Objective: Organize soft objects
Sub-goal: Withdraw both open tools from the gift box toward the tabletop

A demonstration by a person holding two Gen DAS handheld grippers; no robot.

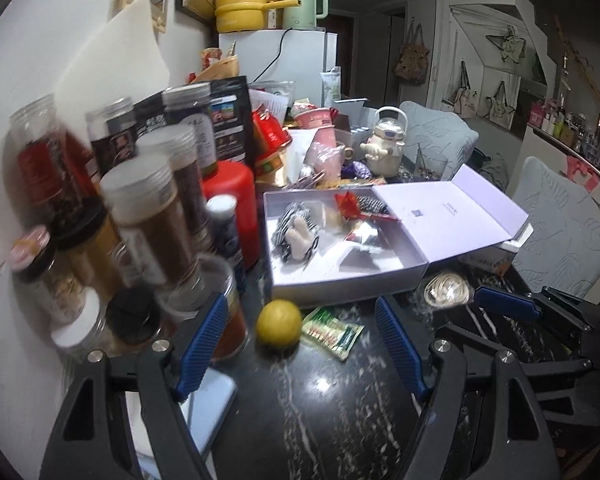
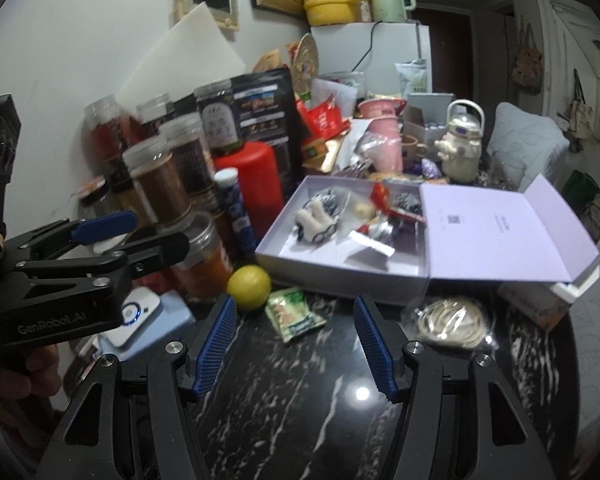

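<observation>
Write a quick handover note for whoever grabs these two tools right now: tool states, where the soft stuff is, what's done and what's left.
Left tool: open, empty, low over the dark marble table, pointed at the yellow ball.
Right tool: open, empty, beside it, facing the green packet.
Open lilac box sits ahead, lid flipped right. Already inside: a striped plush with a white hand shape, a second striped piece, and some red and silver wrappers.
Outside, in front of the box: the ball, the packet, and a bagged coil of cord.
Left: whichever of these are soft go into the box.
</observation>
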